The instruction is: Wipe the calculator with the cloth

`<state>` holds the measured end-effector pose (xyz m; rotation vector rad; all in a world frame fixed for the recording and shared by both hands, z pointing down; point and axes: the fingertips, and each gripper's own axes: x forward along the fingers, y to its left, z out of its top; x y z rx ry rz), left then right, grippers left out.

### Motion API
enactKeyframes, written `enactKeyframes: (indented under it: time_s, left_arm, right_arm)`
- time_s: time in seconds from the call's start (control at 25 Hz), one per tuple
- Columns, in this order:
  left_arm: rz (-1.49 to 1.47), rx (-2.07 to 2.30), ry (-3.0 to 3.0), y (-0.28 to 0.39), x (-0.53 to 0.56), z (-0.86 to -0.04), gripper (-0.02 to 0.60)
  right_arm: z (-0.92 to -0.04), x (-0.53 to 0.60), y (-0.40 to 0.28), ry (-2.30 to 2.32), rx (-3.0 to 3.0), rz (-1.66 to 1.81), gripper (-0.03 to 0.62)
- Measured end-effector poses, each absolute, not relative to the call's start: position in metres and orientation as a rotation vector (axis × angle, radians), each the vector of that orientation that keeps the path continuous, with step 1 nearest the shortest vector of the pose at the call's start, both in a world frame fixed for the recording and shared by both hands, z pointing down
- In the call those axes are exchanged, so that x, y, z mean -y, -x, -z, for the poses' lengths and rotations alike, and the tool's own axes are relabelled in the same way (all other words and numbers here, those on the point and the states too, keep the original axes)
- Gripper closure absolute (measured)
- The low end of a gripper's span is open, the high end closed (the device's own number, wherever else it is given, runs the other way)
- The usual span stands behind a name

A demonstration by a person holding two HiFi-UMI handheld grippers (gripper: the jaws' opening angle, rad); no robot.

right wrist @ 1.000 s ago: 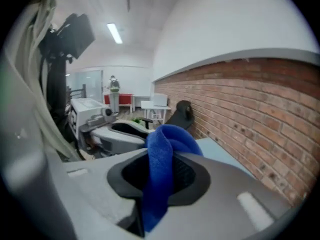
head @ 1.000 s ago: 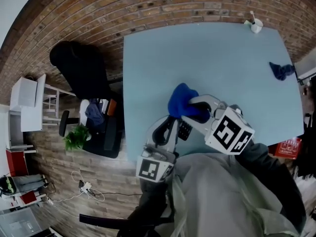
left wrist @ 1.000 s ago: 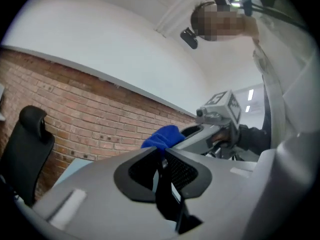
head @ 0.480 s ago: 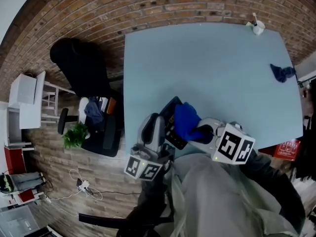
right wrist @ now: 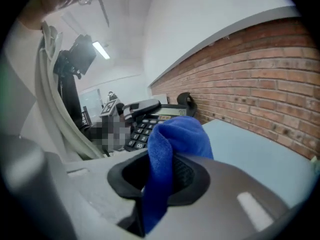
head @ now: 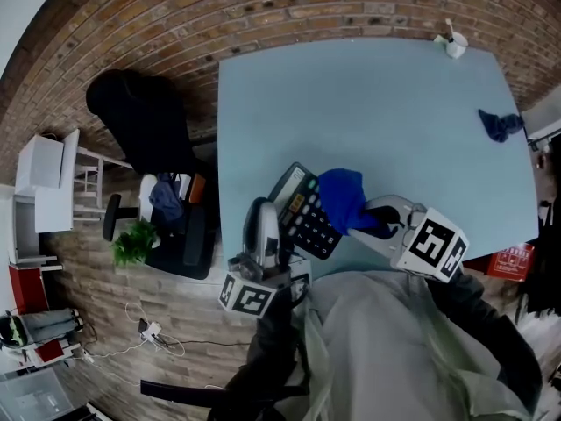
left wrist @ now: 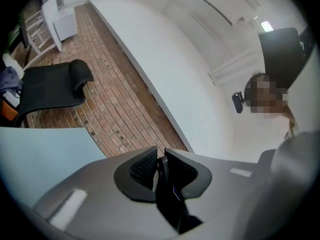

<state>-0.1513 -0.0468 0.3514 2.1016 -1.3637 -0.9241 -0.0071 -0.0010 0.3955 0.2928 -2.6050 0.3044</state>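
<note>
Calculator (head: 302,210) was tilted over the worktop's (head: 377,103) near-left part, keys facing up, display end away from the person. L claw (head: 263,213) was nipped narrow on its left edge, with the black rim edge-on between the pads. Cloth (head: 344,198), blue, was bunched at the calc's right side. R claw (head: 372,220) was clamped on a fold of it, w/ the tail hanging below the pads. A 2nd blue rag (head: 500,126) & a white cup (head: 454,46) were well apart, at the worktop's far right.
</note>
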Motion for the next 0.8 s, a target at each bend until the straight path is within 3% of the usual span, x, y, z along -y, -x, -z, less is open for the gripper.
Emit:
enactKeyframes:
  time_s: [0.32, 0.6, 0.8]
  left_arm:
    - [1.163, 1.214, -1.841, 0.154, 0.054, -0.364, 0.534]
    - [1.323, 1.013, -1.746, 0.156, 0.050, -0.357, 0.532]
    - [1.360, 0.879, -1.666, 0.137, 0.054, -0.362, 0.535]
  right_arm:
    - [-0.412, -0.099, 0.055, 0.174, 2.587, -0.022, 0.514]
    - [-0.391, -0.023, 0.029, -0.334, 2.674, 0.301, 0.514]
    - [-0.393, -0.044, 0.057, -0.298, 2.644, 0.636, 0.524]
